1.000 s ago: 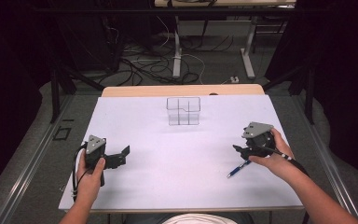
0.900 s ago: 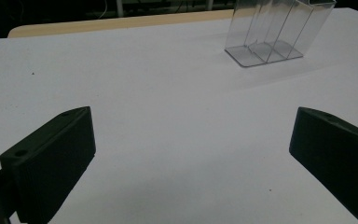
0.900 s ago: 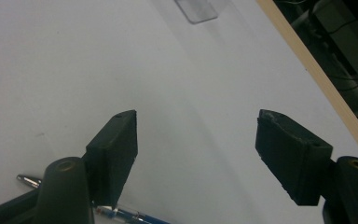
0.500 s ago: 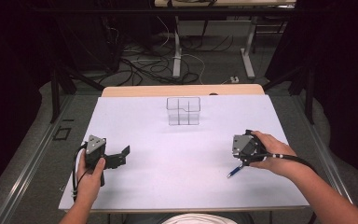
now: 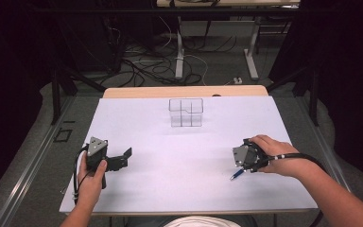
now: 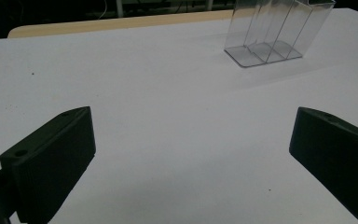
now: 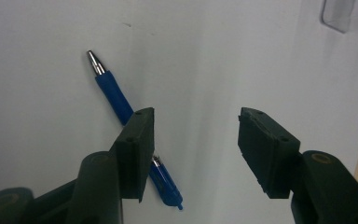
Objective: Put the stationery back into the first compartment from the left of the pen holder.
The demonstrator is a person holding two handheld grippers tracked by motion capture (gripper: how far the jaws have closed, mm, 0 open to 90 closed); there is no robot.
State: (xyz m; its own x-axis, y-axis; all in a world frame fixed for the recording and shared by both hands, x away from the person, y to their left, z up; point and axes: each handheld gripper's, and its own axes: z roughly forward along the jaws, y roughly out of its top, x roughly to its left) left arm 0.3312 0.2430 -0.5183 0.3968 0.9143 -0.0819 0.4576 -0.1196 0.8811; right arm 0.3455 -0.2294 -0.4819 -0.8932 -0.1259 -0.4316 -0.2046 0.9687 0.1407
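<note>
**Item: blue pen, lying loose on the white table**

Your pen (image 7: 121, 105) is a slim ballpoint with a blue barrel, a grip section of the same blue, a bright metal tip and a short metal band near its rear end. In the right gripper view it lies flat on the white table (image 5: 184, 189), slanted, tip toward 11 o'clock and rear end toward 5 o'clock. Its middle passes behind the left-hand jaw; whether that jaw touches the barrel cannot be told.

Your right gripper (image 7: 193, 140) stands over the pen with its jaws spread wide, nothing between them; the pen lies off to the 9 o'clock side of the gap. In the high view the pen (image 5: 237, 174) pokes out from under this gripper (image 5: 244, 156) toward 7 o'clock, at the right side of the table near its front edge.

Your left gripper (image 6: 191, 158) also has its jaws wide apart with bare table between them. In the high view it (image 5: 118, 161) rests at the left, well apart from the pen.

A clear plastic organizer (image 5: 185, 112) with upright dividers stands at 12 o'clock, near the table's far edge, well apart from both grippers.
</note>
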